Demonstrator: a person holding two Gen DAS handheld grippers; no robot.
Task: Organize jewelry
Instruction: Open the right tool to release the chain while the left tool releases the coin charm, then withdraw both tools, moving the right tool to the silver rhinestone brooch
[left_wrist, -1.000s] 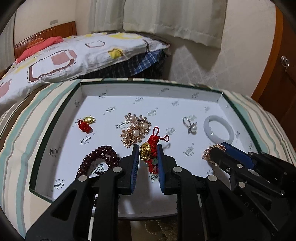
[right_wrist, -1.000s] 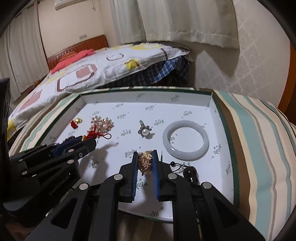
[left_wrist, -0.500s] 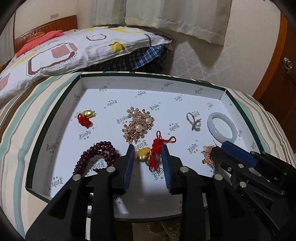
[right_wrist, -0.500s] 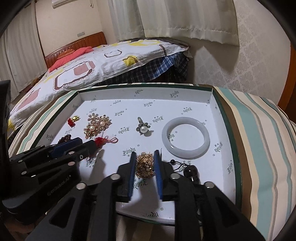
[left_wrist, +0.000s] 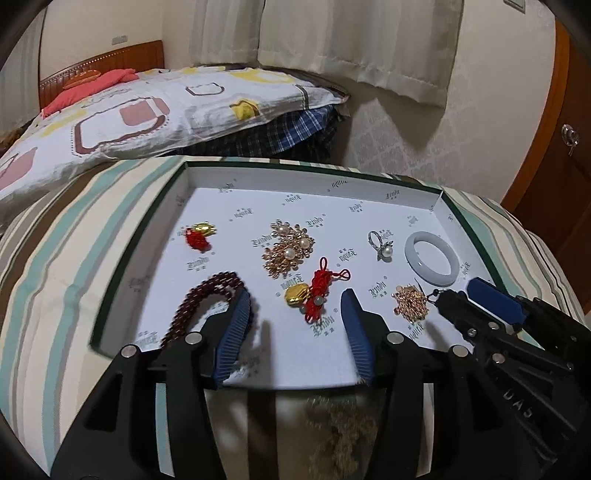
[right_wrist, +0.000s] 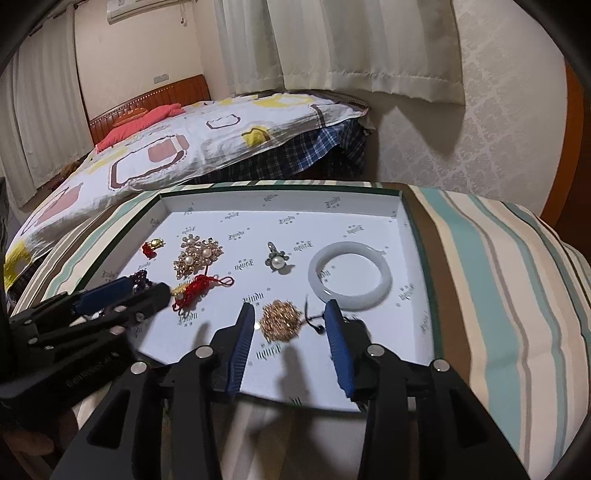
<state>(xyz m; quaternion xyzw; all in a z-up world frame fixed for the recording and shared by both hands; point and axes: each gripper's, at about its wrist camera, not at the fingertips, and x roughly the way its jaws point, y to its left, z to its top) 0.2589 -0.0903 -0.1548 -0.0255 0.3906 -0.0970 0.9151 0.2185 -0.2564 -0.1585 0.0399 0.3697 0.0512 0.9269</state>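
A white-lined tray (left_wrist: 207, 177) (right_wrist: 402, 206) holds the jewelry. My left gripper (left_wrist: 295, 299) is open, just behind a gold charm on a red knotted cord (left_wrist: 314, 290) (right_wrist: 199, 290) that lies on the tray. My right gripper (right_wrist: 290, 310) is open, its jaws either side of a gold chain cluster (right_wrist: 279, 319) (left_wrist: 410, 302) lying on the tray. A dark red bead bracelet (left_wrist: 207, 299) lies by the left finger. Also on the tray are a pearl-and-gold brooch (left_wrist: 288, 251) (right_wrist: 197, 254), a pearl ring (left_wrist: 382, 245) (right_wrist: 275, 258), a white jade bangle (left_wrist: 432, 262) (right_wrist: 349, 275) and a small gold-and-red charm (left_wrist: 197, 234) (right_wrist: 153, 245).
The tray rests on a striped cushion (left_wrist: 74, 240) (right_wrist: 498, 258). A bed with a patterned quilt (left_wrist: 147, 107) stands behind it. Curtains (right_wrist: 351, 44) and a wall lie beyond, a wooden door (left_wrist: 554, 129) at the right.
Both grippers have opened and pulled back and up. The left let go of the red-cord gold charm and the right let go of the gold chain cluster; both now lie on the tray.
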